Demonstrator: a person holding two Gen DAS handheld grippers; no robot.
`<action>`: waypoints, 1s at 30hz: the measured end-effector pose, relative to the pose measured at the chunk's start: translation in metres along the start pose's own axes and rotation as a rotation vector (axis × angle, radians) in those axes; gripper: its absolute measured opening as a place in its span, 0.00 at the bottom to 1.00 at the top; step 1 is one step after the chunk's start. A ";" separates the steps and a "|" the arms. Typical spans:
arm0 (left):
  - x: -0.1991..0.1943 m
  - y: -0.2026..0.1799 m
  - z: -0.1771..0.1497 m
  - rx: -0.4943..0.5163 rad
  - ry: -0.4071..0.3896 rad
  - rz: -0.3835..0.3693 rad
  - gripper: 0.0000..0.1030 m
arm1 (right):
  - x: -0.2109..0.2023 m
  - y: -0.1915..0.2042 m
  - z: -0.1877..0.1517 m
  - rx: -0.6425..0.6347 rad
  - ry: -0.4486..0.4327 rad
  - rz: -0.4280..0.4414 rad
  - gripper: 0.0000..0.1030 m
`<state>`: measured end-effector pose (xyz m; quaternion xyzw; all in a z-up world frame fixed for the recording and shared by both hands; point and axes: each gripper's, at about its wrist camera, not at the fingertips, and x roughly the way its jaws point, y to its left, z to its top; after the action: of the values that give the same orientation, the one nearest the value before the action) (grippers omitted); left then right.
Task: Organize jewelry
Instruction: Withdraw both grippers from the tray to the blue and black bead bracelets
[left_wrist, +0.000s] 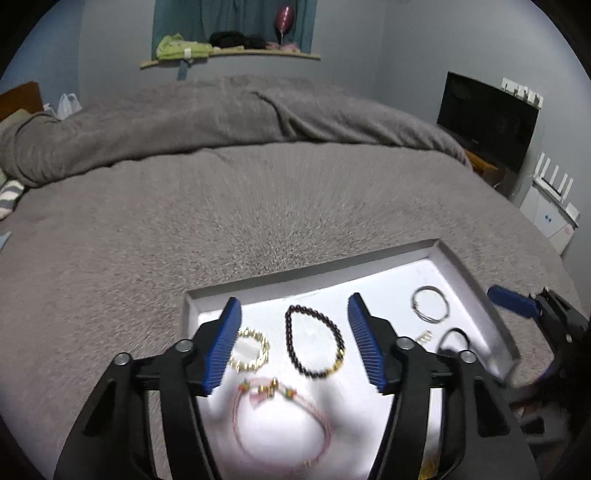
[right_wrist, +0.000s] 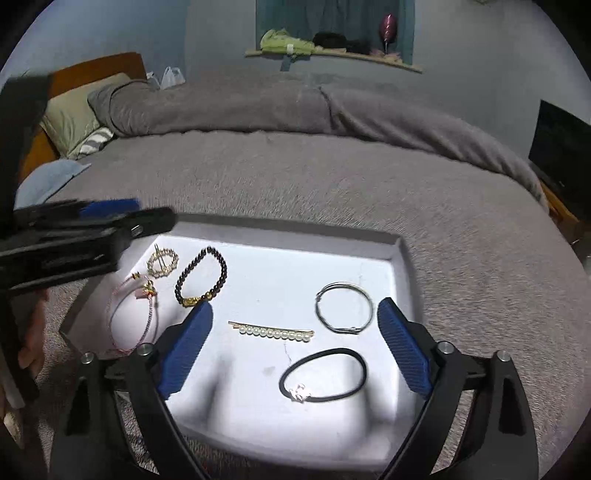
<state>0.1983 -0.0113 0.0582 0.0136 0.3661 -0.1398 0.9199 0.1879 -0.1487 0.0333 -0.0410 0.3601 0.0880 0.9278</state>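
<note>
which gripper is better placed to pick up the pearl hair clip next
Right. The right gripper is open, with the pearl hair clip lying in the tray between its fingers. The left gripper is open over the dark bead bracelet.

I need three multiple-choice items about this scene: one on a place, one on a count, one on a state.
1. Where does the pearl hair clip lie?
A. in the white shallow tray
B. on the grey blanket
C. on the shelf

2. How many pieces lie in the tray?
A. three
B. six
C. nine

3. How is the right gripper?
A. shut on the black elastic band
B. open, holding nothing
C. shut, empty

Key: 1 A, the clip rests on the tray floor; 2 B, the right wrist view shows six; 3 B, its blue fingers stand wide apart.
</note>
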 end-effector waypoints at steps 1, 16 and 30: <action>-0.008 0.000 -0.003 0.001 -0.010 0.003 0.63 | -0.006 -0.001 0.000 0.006 -0.009 -0.004 0.91; -0.112 -0.007 -0.051 -0.038 -0.129 0.025 0.78 | -0.081 -0.009 -0.029 0.085 -0.089 0.018 0.95; -0.132 -0.023 -0.120 -0.057 -0.107 0.008 0.81 | -0.122 -0.018 -0.082 0.103 -0.108 0.022 0.95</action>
<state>0.0207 0.0149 0.0615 -0.0187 0.3202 -0.1261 0.9387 0.0491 -0.1945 0.0552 0.0155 0.3141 0.0817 0.9457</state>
